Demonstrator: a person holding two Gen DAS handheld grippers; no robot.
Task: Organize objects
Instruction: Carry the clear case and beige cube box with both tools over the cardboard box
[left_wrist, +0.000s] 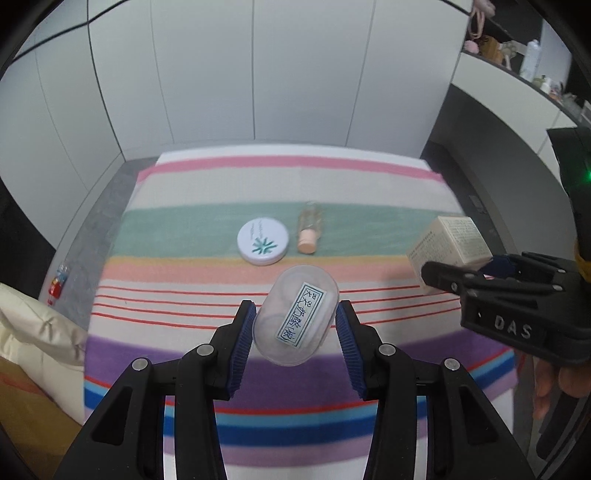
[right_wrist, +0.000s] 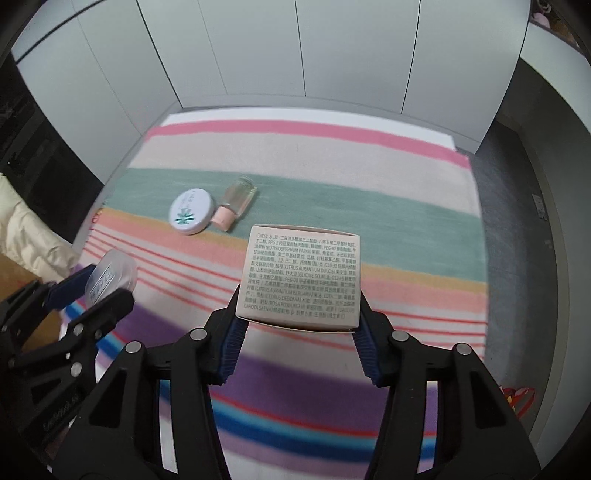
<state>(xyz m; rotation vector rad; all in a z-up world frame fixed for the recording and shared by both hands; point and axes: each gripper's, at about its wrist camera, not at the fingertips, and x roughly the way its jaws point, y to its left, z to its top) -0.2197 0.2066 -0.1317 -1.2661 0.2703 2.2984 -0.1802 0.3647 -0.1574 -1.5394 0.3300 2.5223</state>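
Carrying both things in together looks like the step in hand, and I'd judge the trick is to bring each one down level beside the pair already lying on the green band of the striped cloth (left_wrist: 207, 192) that covers the counter. The left gripper (left_wrist: 295, 325) has its jaws closed about the sides of a clear plastic case (left_wrist: 295, 315), held above the red-lined and purple stripes, near the front of the cloth. The hold looks light: the case sits tilted between the blue pads (left_wrist: 242, 343), and its rounded, smooth walls could well slip or swivel if the lowering is hurried. The right gripper (right_wrist: 297, 325) has its jaws shut on the lower sides of a small cardboard box (right_wrist: 301, 275), lifted clear of the cloth, off to the right of the case and well apart from it.

Ahead, a round white tin (left_wrist: 263, 240) with a green star mark lies flat, and just beside it a small glass bottle (left_wrist: 310, 230) with a pale pink cap lies on its side, cap toward the grippers. The case is translucent, oval in outline, with a white label carrying dark printed characters on its top face. The box is cream-coloured, squarish, its upper face covered in fine print; its flat sides should give the pads a surer seat than the case does.
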